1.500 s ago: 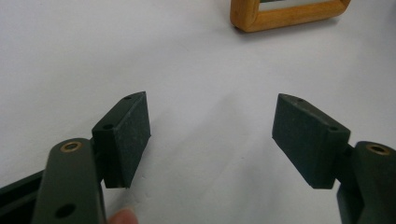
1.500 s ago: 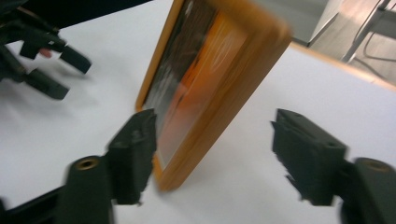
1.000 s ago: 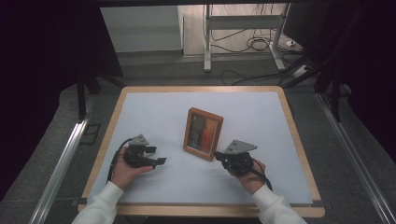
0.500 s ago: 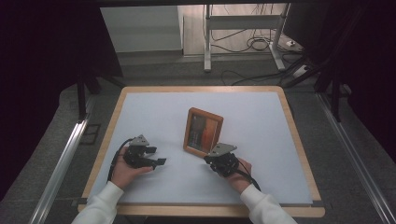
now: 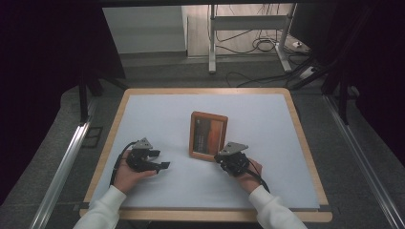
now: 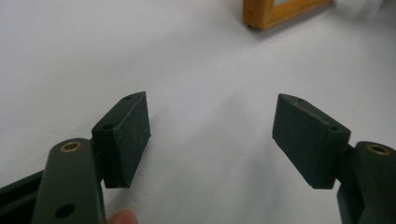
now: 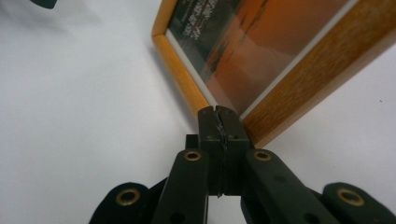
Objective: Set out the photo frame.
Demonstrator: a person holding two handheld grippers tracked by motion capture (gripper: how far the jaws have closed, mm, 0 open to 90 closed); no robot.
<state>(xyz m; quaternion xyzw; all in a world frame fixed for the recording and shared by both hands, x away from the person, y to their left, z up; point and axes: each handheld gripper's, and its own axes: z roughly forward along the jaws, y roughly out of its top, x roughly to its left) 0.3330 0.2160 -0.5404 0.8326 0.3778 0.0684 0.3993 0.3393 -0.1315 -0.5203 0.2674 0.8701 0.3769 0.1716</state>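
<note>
A wooden picture frame (image 5: 208,135) lies flat near the middle of the white table (image 5: 267,114), and the right gripper (image 5: 220,156) sits at its near right corner, jaws pressed together with nothing between them, tips right at the frame's corner. The left gripper (image 5: 165,165), jaws spread wide and empty, rests on the table well to the frame's left

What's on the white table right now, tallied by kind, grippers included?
Wooden picture frame: 1
Grippers: 2, the left gripper open and the right gripper shut with its tips at the frame's corner
Total: 3
</note>
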